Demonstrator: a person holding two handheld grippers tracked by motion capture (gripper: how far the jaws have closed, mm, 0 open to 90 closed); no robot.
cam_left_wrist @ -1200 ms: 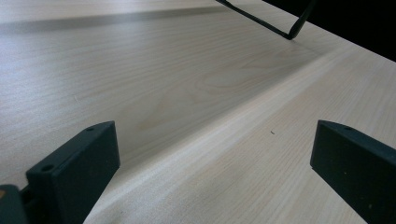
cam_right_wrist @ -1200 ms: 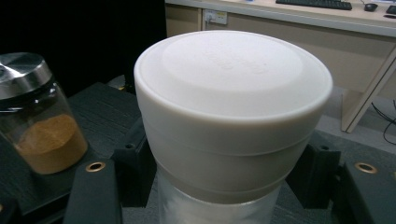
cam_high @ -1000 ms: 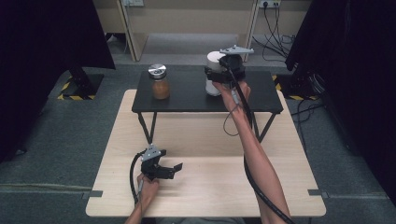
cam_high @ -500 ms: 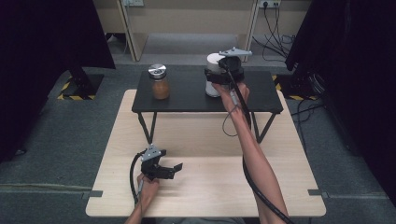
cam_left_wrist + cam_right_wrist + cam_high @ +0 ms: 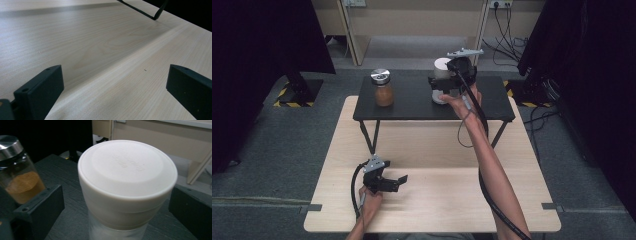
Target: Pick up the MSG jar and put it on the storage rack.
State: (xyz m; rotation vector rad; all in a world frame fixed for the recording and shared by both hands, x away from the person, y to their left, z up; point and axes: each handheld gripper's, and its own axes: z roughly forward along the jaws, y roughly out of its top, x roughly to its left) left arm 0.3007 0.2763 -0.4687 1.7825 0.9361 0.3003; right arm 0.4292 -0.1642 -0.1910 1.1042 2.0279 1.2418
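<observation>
A white lidded jar (image 5: 441, 69) (image 5: 127, 182) stands on the low black table (image 5: 412, 107). My right gripper (image 5: 441, 88) (image 5: 116, 207) reaches over it from the near side, and its jaws have just been opening. They now stand open on either side of the jar, clear of its wall. My left gripper (image 5: 394, 182) (image 5: 115, 82) rests low over the pale wooden table (image 5: 437, 200), open with nothing between its jaws.
A glass jar of brown powder with a metal lid (image 5: 384, 90) (image 5: 20, 182) stands on the black table, left of the white jar. The black table's legs (image 5: 152, 15) rest on the wooden table. Dark curtains hang at both sides, and cables lie on the floor.
</observation>
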